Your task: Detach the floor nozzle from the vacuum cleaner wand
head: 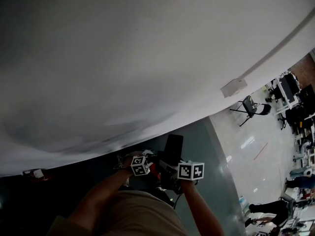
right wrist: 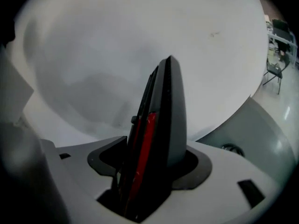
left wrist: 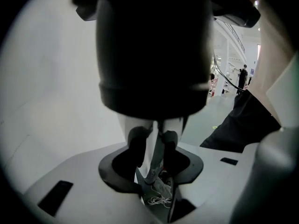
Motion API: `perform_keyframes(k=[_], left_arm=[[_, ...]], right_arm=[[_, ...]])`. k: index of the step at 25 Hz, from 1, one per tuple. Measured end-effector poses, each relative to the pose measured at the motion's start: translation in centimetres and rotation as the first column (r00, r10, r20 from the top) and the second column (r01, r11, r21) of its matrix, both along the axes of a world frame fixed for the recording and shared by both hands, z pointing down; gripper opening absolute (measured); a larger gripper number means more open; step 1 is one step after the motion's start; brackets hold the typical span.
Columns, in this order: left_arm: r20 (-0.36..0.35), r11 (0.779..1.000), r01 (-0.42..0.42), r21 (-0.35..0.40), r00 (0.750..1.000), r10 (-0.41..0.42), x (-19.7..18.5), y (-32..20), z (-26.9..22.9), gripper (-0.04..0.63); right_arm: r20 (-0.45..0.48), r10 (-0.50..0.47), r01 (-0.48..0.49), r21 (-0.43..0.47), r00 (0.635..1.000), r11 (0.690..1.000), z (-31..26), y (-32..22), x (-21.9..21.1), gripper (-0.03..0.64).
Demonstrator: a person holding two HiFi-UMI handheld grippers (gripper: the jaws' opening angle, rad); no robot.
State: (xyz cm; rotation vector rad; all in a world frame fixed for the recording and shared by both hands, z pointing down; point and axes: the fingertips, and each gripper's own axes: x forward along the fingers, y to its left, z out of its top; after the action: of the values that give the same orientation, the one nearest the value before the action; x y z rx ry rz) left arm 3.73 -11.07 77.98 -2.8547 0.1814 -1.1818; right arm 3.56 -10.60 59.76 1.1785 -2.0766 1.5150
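Black-and-red part, likely the floor nozzle [right wrist: 159, 125]: upright between right gripper's [right wrist: 149, 181] wide-spread jaws, seemingly unpressed. Left gripper [left wrist: 154, 135]: jaws pinching thin grey strip [left wrist: 152, 167] beneath black wand [left wrist: 154, 45], probably steadying it for separation.

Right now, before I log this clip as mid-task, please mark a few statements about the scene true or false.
1. A dark part with a red stripe stands between the right gripper's jaws. True.
2. The left gripper's jaws stand wide apart. False: they are nearly together.
3. The wall ahead is brick. False: it is plain white.
4. A chair stands off to the right. True.
5. Nobody else is in the room. False: other people show at the head view's lower right.
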Motion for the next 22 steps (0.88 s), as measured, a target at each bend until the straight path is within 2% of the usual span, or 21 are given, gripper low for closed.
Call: perform_keyframes(k=[3,4,7,9,11,13,14,15,16,17,18,19,20,22], left_arm=[[-0.006,1.000,0.000,-0.012,1.000,0.000,0.2,0.2,-0.1,0.144],[-0.013,1.000,-0.001,-0.018,1.000,0.000,0.3,0.3,-0.2,0.144],[-0.042,0.999,0.007,-0.036,0.999,-0.009,0.5,0.5,-0.2,0.143],[-0.072,0.998,0.017,-0.053,0.997,-0.021,0.3,0.7,-0.3,0.143],[-0.093,0.998,0.024,-0.061,0.995,-0.029,0.1,0.8,-0.5,0.143],[-0.093,0.999,0.015,-0.052,0.995,-0.020,0.2,0.9,-0.5,0.143],[-0.087,0.999,0.005,-0.047,0.996,-0.010,0.4,1.0,-0.5,0.143],[-0.077,0.999,-0.004,-0.044,0.997,0.001,0.6,1.1,-0.5,0.143],[-0.067,0.999,-0.011,-0.045,0.998,0.008,0.9,1.2,-0.5,0.141],[-0.061,0.999,-0.014,-0.052,0.998,0.011,1.3,1.2,-0.5,0.141],[-0.061,0.998,-0.013,-0.061,0.998,0.009,1.5,1.2,-0.5,0.140],[-0.069,0.997,-0.011,-0.071,0.998,0.006,1.6,1.2,-0.5,0.138],[-0.082,0.997,-0.012,-0.077,0.997,0.005,1.6,1.3,-0.5,0.138],[-0.094,0.997,-0.029,-0.071,0.995,0.022,1.7,1.7,-0.6,0.138]], right_arm=[[0.111,0.037,-0.035,-0.023,0.993,0.999,0.0,0.0,0.2,0.247],[0.102,0.040,-0.038,-0.021,0.994,0.999,-0.1,0.0,0.3,0.247],[-0.020,0.032,-0.032,-0.010,0.999,0.999,-0.4,0.5,0.4,0.242],[-0.025,0.035,-0.035,-0.007,0.999,0.999,-0.5,0.8,0.2,0.241],[0.109,0.078,-0.076,-0.023,0.991,0.997,-0.7,0.9,0.3,0.227],[0.253,0.128,-0.120,-0.047,0.959,0.992,-0.7,0.9,0.9,0.224],[0.262,0.135,-0.126,-0.050,0.956,0.991,-0.7,0.9,1.1,0.224],[0.213,0.122,-0.116,-0.042,0.969,0.992,-0.9,1.0,1.3,0.224],[0.119,0.092,-0.089,-0.027,0.989,0.996,-1.1,1.0,1.4,0.224],[0.018,0.052,-0.052,-0.012,0.998,0.999,-1.4,1.1,1.4,0.224],[-0.041,0.021,-0.022,-0.004,0.999,1.000,-1.6,1.1,1.4,0.224],[-0.029,0.011,-0.011,-0.005,1.000,1.000,-1.6,1.1,1.5,0.224],[0.048,0.023,-0.022,-0.013,0.999,1.000,-1.4,1.1,1.8,0.224],[0.238,0.074,-0.067,-0.037,0.969,0.997,-1.0,1.3,2.5,0.224]])
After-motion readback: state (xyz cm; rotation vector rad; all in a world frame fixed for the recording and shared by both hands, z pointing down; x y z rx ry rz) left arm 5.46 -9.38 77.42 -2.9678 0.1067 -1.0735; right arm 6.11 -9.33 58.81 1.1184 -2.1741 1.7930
